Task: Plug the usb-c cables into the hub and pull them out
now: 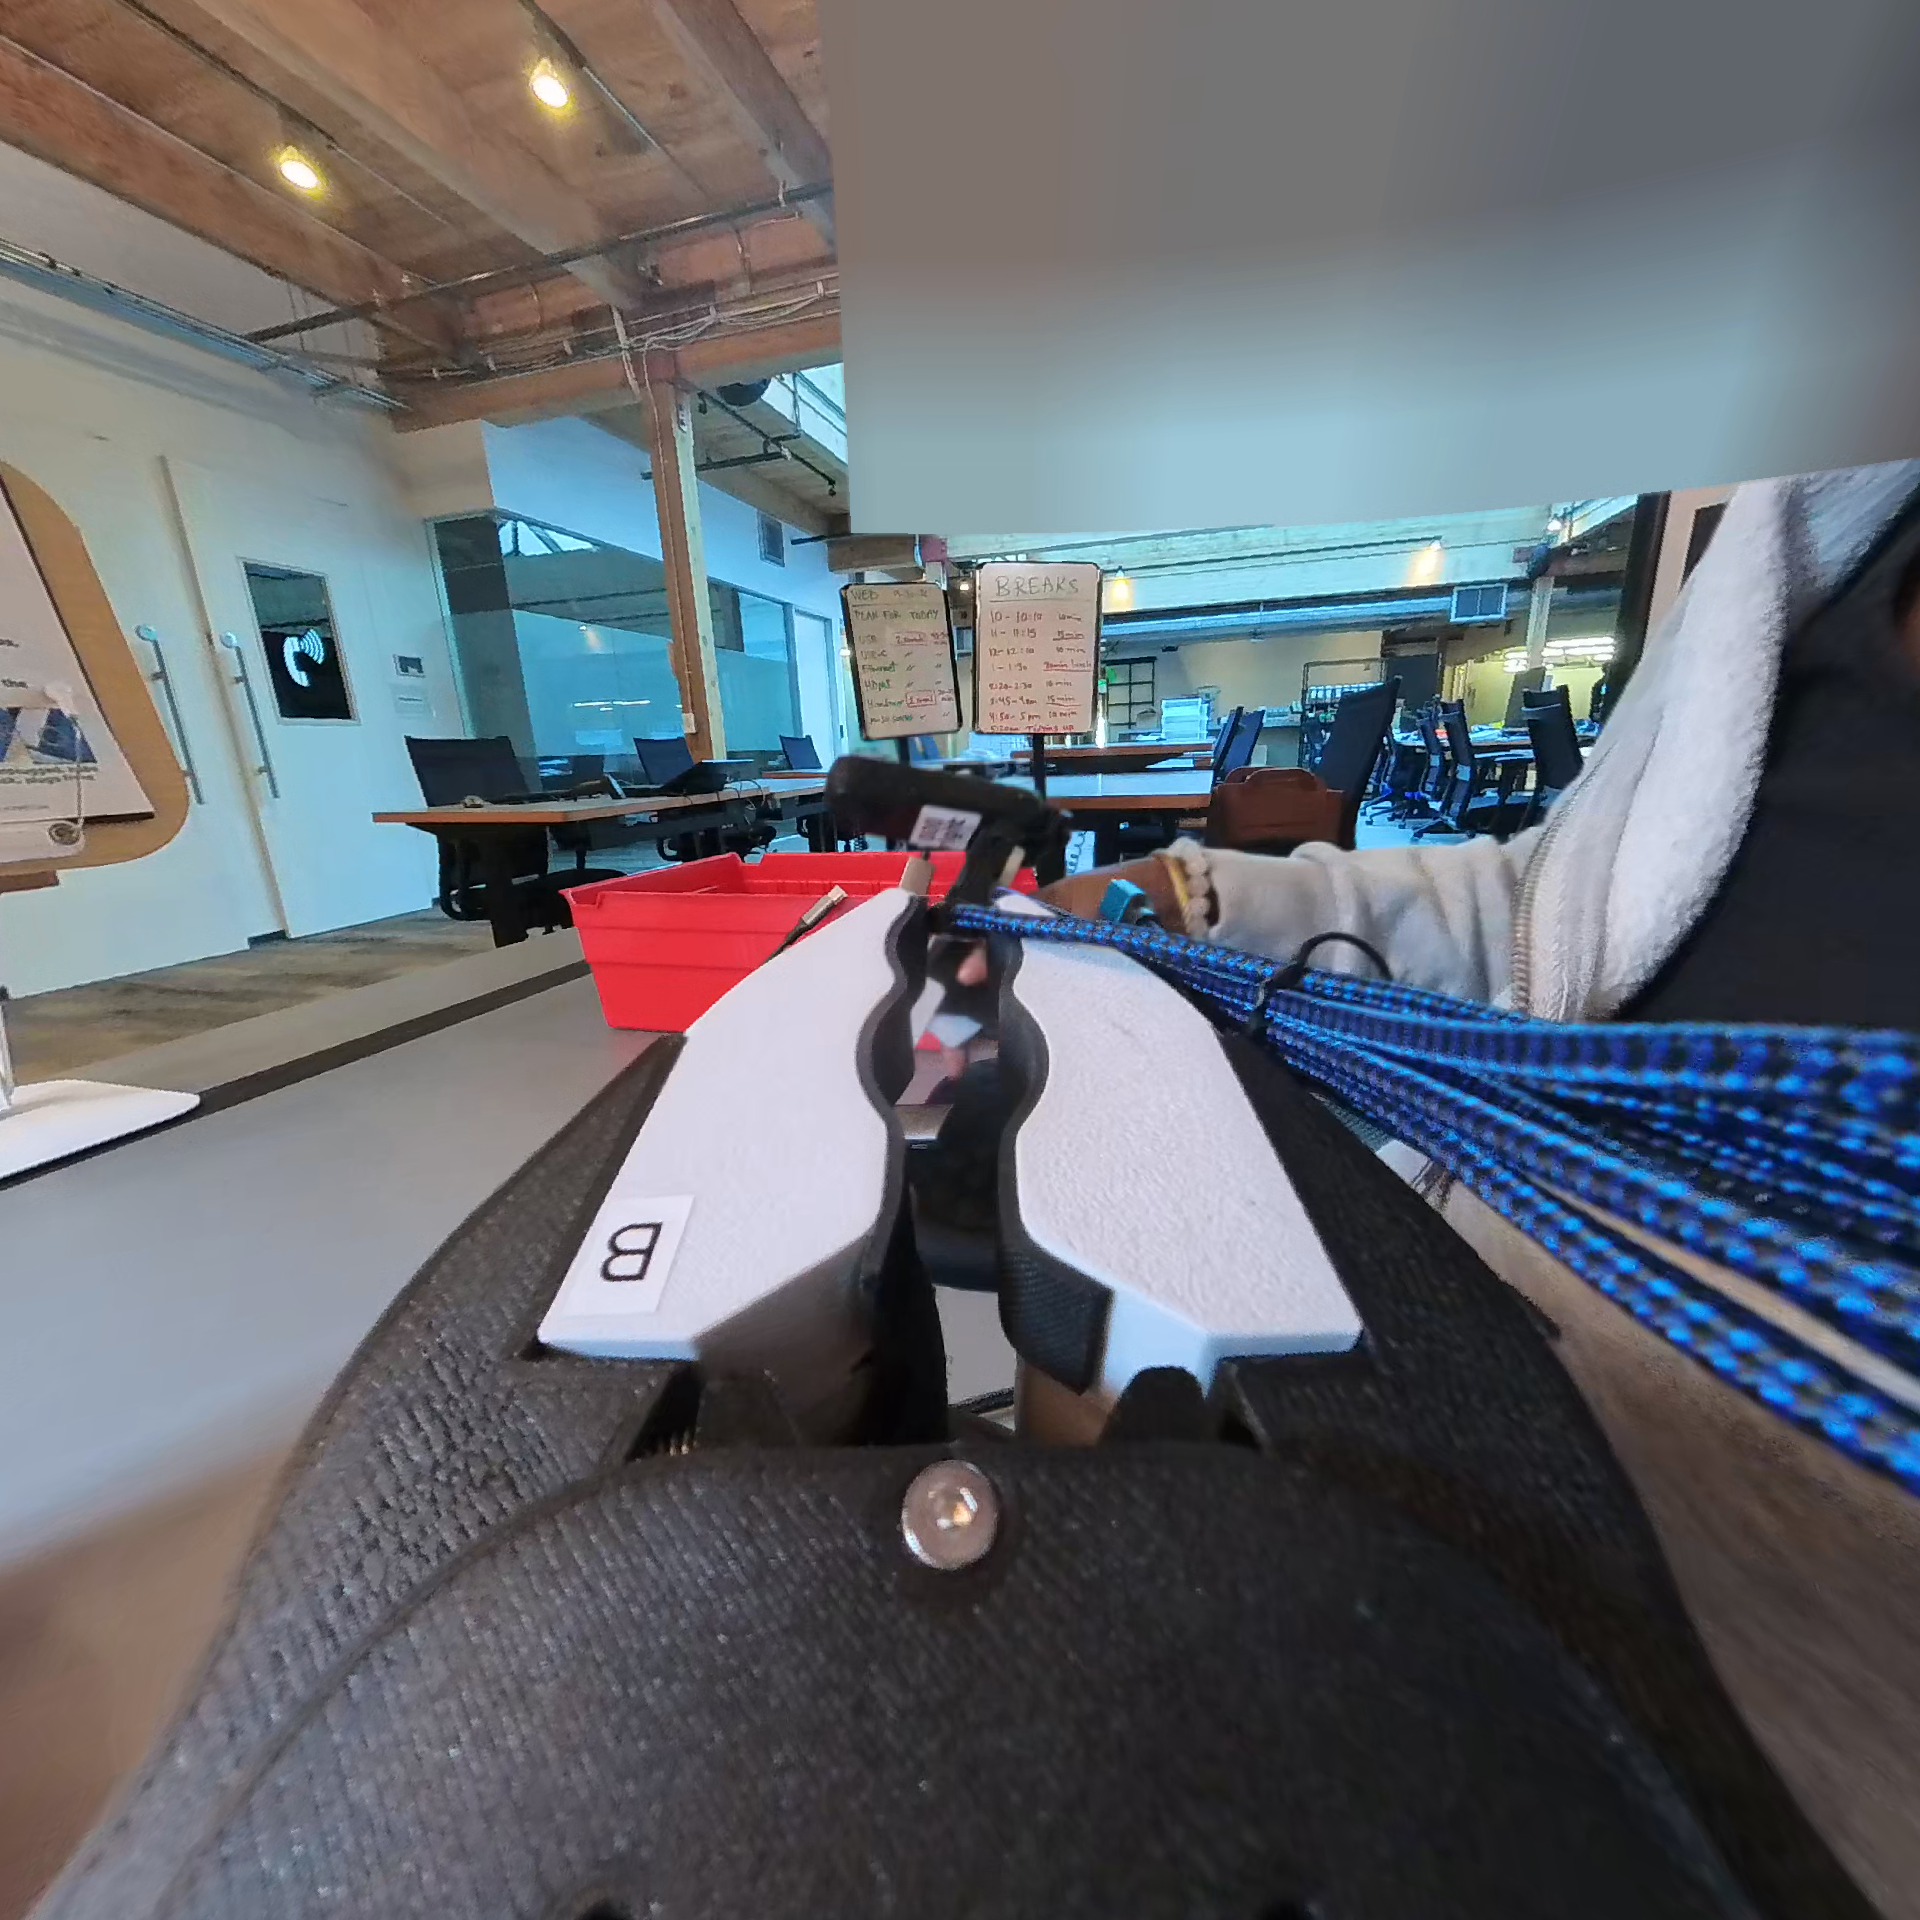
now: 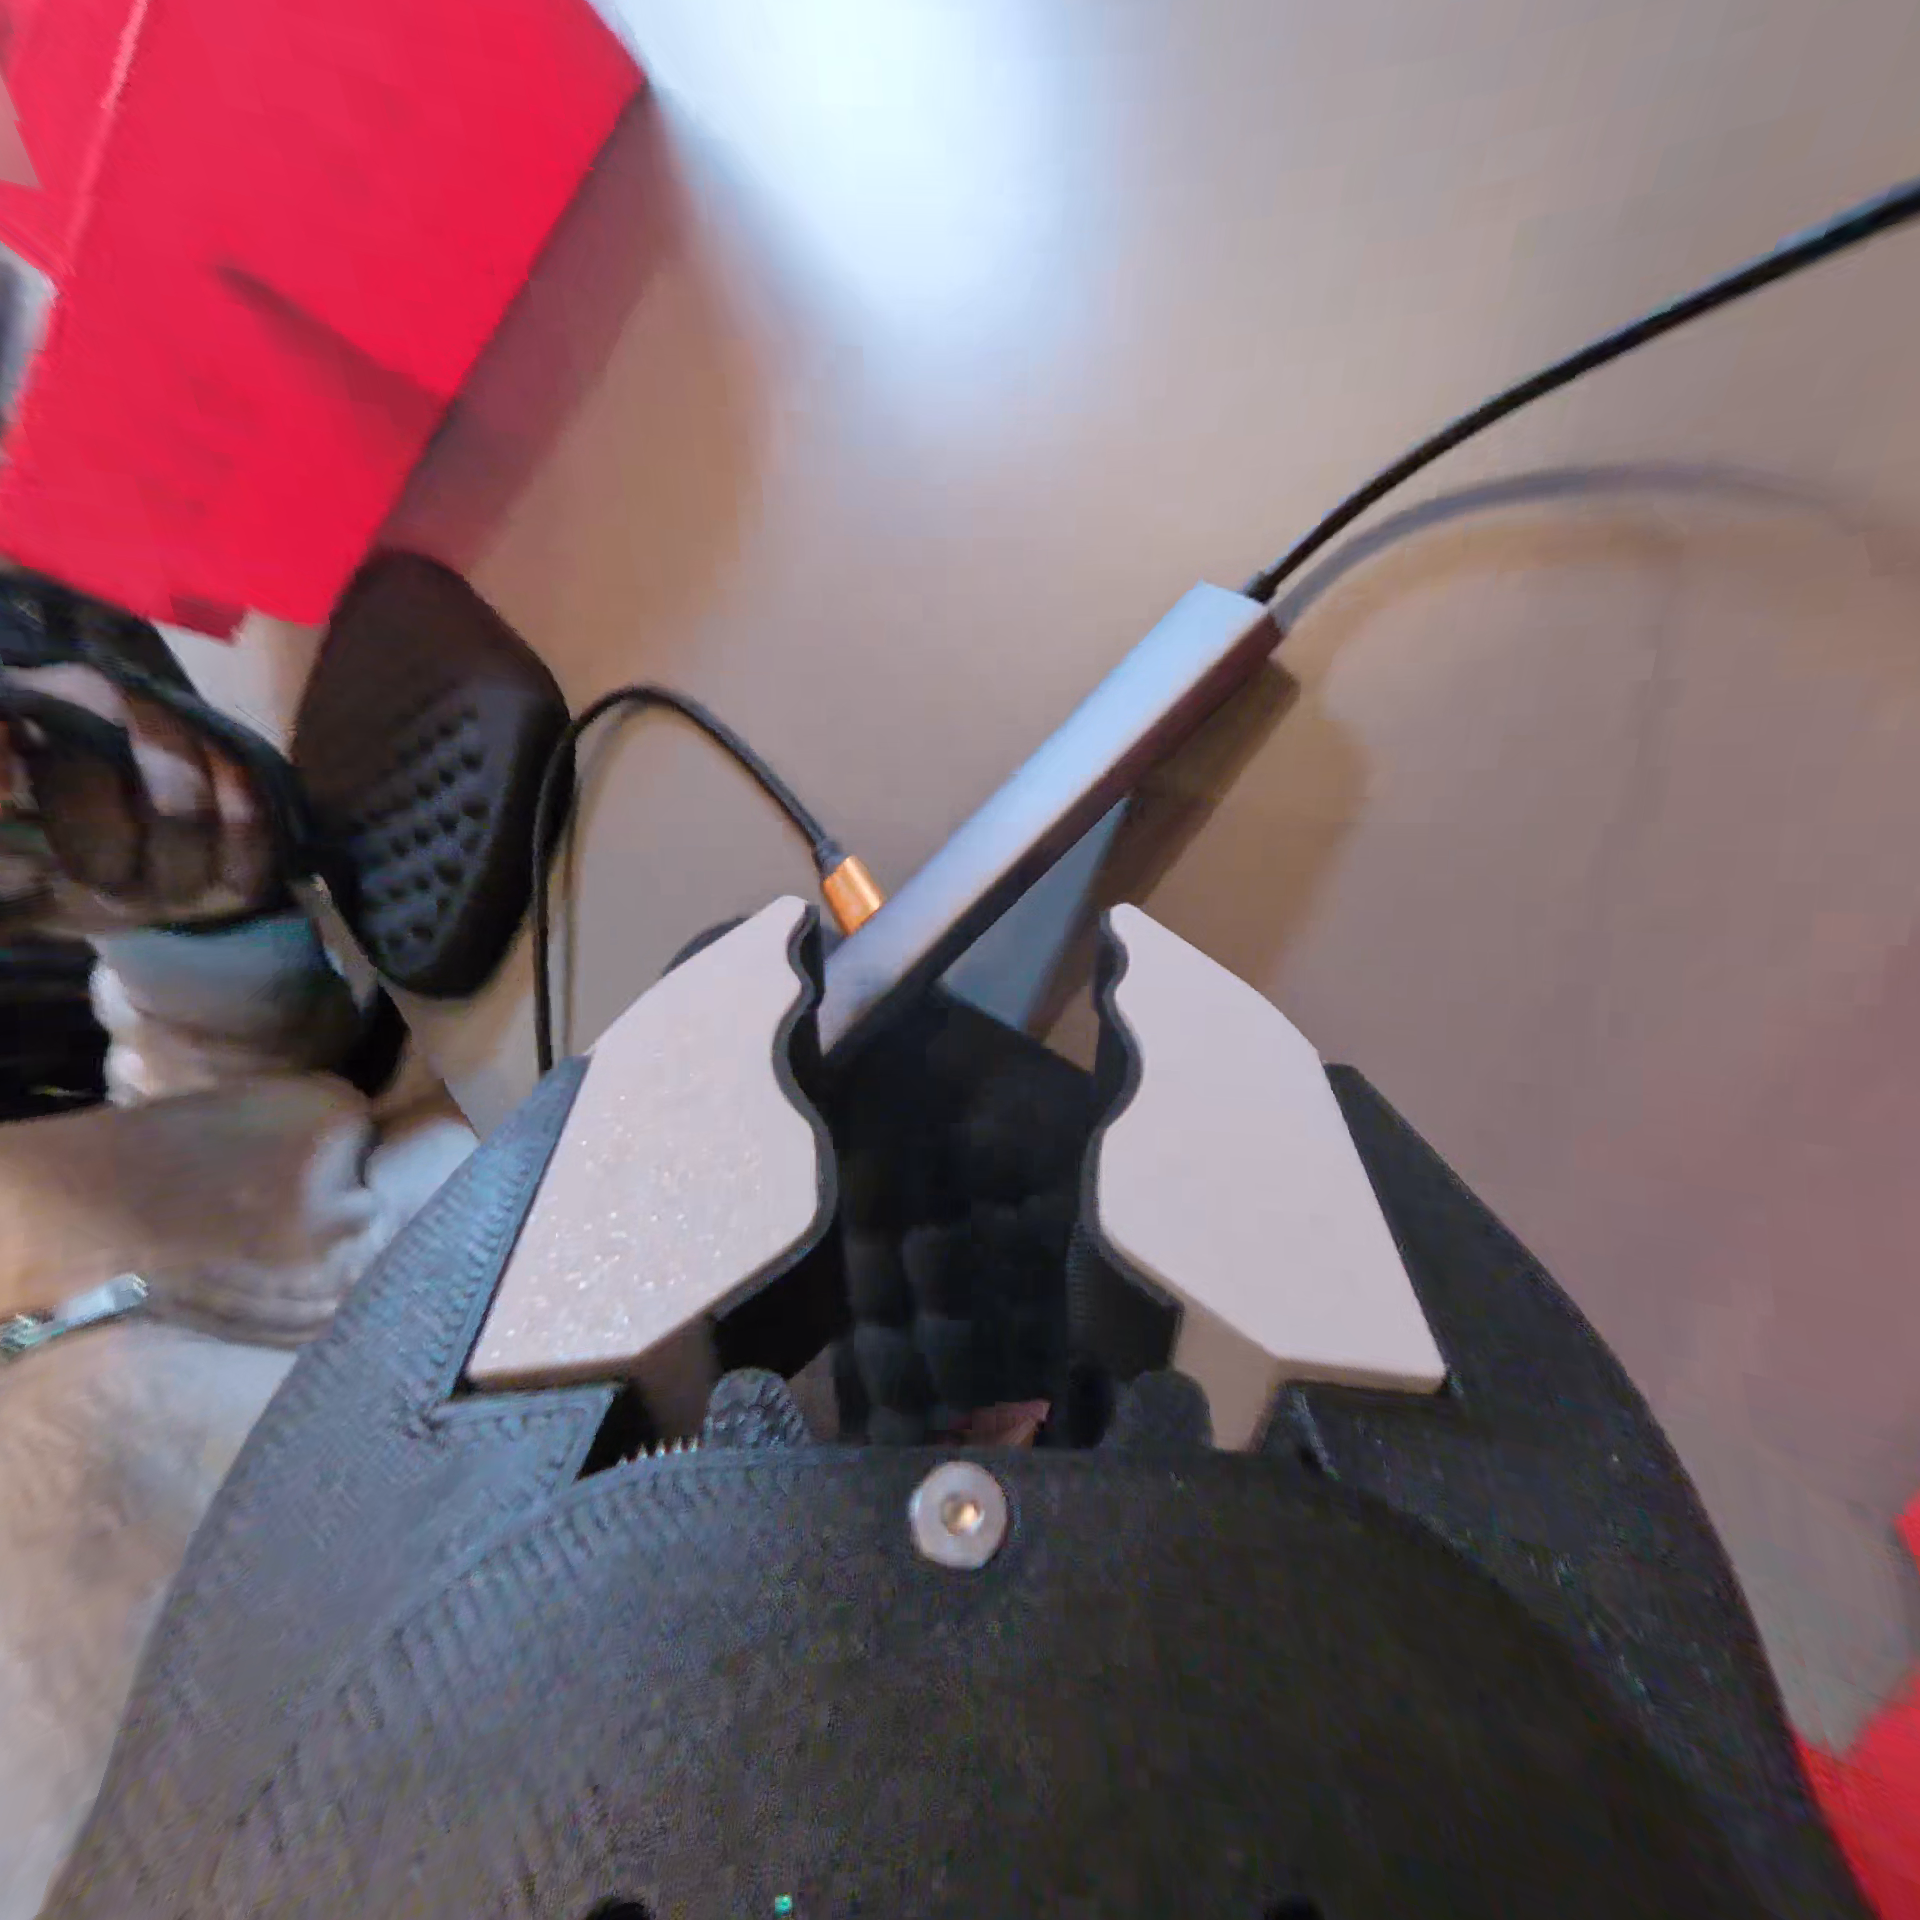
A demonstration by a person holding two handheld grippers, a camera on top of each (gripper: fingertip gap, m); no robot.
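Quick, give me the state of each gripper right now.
Left gripper: nearly shut, with only a narrow gap; what it holds, if anything, cannot be told.
Right gripper: holding the grey hub, which has an orange-tipped cable at its side.

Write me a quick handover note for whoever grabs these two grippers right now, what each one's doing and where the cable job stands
Right gripper: jaws around the near end of the grey hub, which is tilted up off the table; whether it is clamped is unclear.
Left gripper: nearly closed; what it pinches, if anything, can't be told. Blue braided cords cross its right finger.
Cables: an orange-collared plug sits at the hub's near end, seating unclear; a black lead exits the far end.
Red bin stands behind.
Left: confirm the insertion, then pull out.
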